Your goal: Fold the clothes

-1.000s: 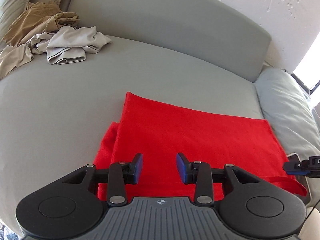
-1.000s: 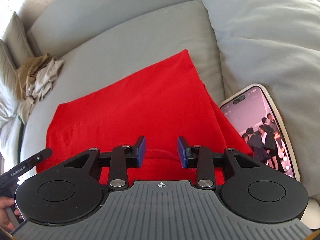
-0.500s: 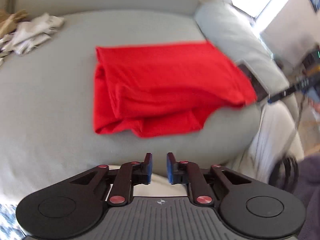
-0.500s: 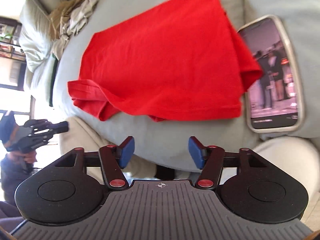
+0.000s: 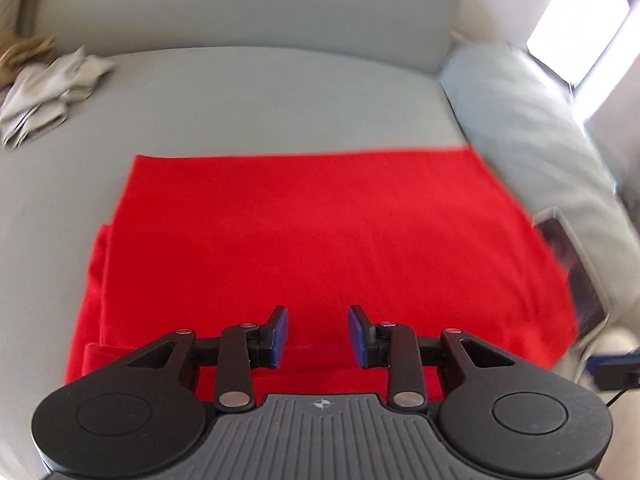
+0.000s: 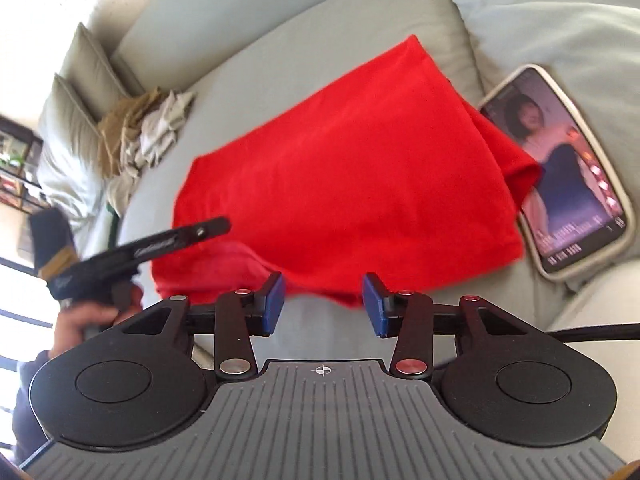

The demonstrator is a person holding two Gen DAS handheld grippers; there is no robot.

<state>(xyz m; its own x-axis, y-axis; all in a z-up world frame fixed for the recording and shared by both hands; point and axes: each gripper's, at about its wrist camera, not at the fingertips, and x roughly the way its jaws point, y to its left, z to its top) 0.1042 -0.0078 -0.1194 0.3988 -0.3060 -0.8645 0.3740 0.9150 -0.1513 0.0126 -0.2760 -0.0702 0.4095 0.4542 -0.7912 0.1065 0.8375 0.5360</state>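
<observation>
Lying beyond both open grippers' jaws, red garment (image 6: 352, 176) ungripped.

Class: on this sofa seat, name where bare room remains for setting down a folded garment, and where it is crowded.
Free: the seat between the red garment, backrest and crumpled clothes. Crowded: the right side, where a phone lies against the garment.

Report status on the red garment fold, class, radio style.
Left gripper jaws opening, right gripper jaws closing, both empty. Red garment partly folded on sofa. Phone touching its right edge.
</observation>
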